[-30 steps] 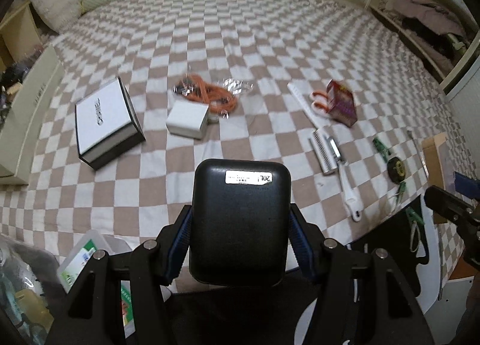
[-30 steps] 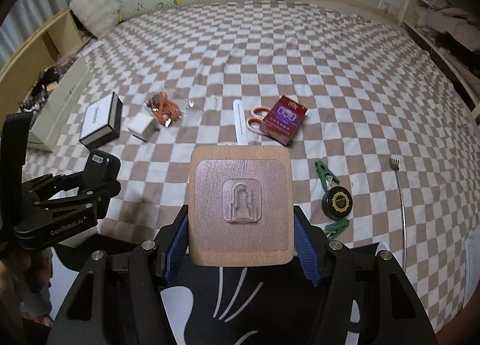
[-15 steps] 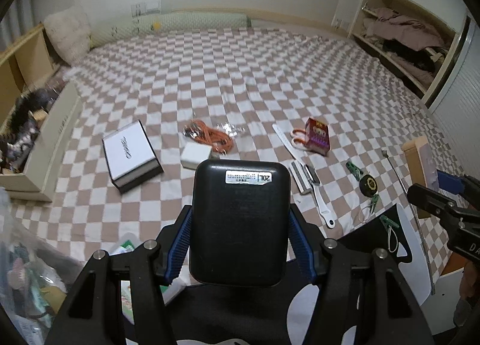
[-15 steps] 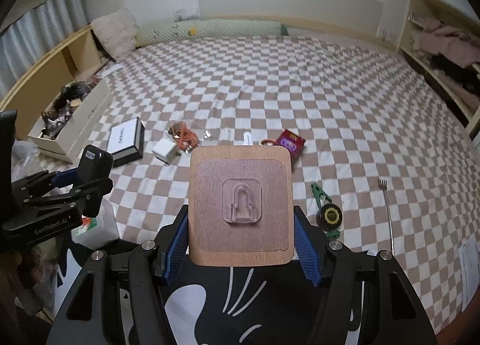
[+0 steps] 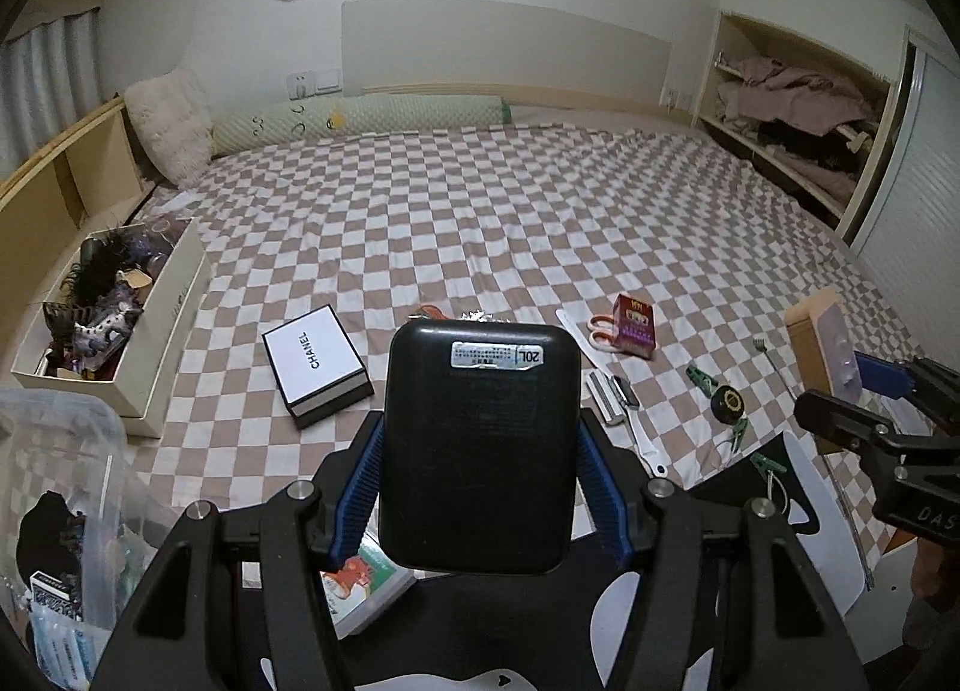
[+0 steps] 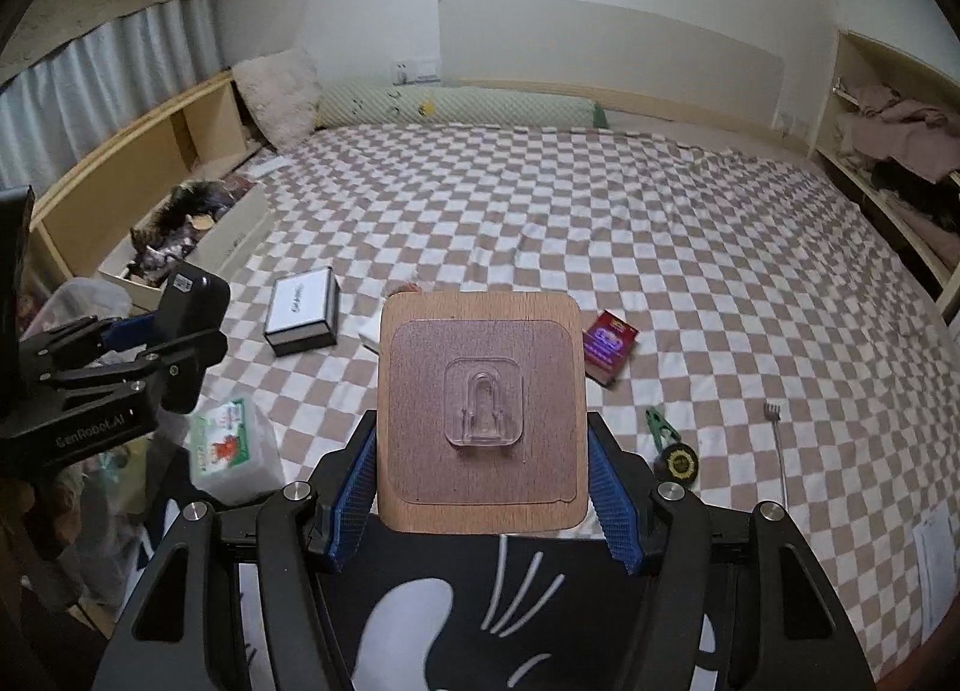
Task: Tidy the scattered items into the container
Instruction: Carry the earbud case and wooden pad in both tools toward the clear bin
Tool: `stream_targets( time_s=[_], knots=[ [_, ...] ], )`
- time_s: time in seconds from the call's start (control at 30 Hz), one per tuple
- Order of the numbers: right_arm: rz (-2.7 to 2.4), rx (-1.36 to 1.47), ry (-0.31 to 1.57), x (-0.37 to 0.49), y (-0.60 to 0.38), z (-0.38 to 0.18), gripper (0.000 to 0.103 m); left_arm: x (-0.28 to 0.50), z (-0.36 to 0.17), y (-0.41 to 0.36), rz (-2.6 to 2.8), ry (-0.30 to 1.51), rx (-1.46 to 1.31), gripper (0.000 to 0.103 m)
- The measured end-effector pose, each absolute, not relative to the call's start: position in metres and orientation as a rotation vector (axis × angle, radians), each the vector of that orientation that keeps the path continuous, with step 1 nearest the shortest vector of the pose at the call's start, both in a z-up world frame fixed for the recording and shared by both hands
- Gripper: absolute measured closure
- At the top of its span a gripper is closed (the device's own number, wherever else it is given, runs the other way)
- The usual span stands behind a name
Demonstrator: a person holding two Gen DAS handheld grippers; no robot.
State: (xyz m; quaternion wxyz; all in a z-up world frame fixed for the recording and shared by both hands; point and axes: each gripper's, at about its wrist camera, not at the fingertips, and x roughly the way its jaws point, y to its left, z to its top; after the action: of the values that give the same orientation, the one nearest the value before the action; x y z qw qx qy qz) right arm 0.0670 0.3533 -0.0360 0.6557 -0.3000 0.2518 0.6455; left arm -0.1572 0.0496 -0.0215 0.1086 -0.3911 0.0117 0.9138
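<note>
My left gripper [image 5: 480, 487] is shut on a black power bank [image 5: 480, 445], held above the near edge of the checkered bed. My right gripper [image 6: 480, 499] is shut on a wooden board with a clear hook [image 6: 480, 409]. A clear plastic container [image 5: 54, 517] holding small items sits at the lower left of the left wrist view. On the bed lie a black-and-white Chanel box [image 5: 315, 364], a red packet [image 5: 633, 325], scissors [image 5: 600, 331], a razor [image 5: 609, 400], green clips [image 5: 699, 379] and a round tape measure [image 5: 728, 404].
A white shoebox of dark clutter [image 5: 108, 325] stands at the bed's left side. A tissue pack [image 6: 231, 451] lies near the left gripper. A back scratcher [image 6: 777, 445] lies at the right. Wooden shelves line both sides; pillows sit at the headboard.
Both grippers have risen and pulled back from the bed, each still holding its item. The views now take in the walls and the clear container at left.
</note>
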Motion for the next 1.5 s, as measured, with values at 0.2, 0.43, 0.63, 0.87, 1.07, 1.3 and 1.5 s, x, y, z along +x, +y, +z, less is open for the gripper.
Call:
stream_targets(
  time_s=[0.2,0.43,0.63,0.87,1.07,1.3,1.5],
  knots=[
    [1.504,-0.659,0.548,0.050,0.351,-0.028,0.038,-0.139,-0.008,0.033,2.714,0.035,-1.106,0.043],
    [1.573,-0.651,0.531,0.020,0.355,-0.021,0.038,-0.117,0.009,0.005,2.771,0.040,-1.073,0.042],
    [1.628,-0.651,0.523,-0.001,0.357,-0.018,0.038,-0.100,0.021,-0.026,2.840,0.040,-1.038,0.042],
    [1.679,-0.655,0.517,-0.024,0.361,-0.018,0.038,-0.080,0.033,-0.059,2.905,0.010,-0.988,0.042],
    [1.724,-0.645,0.536,-0.040,0.366,-0.019,0.038,-0.062,0.038,-0.092,2.966,-0.042,-0.967,0.042],
    [1.799,-0.677,0.529,-0.077,0.370,-0.026,0.038,-0.043,0.034,-0.134,3.039,-0.100,-0.988,0.042],
    [1.851,-0.717,0.521,-0.106,0.370,-0.033,0.038,-0.023,0.032,-0.160,3.075,-0.129,-1.011,0.042]
  ],
)
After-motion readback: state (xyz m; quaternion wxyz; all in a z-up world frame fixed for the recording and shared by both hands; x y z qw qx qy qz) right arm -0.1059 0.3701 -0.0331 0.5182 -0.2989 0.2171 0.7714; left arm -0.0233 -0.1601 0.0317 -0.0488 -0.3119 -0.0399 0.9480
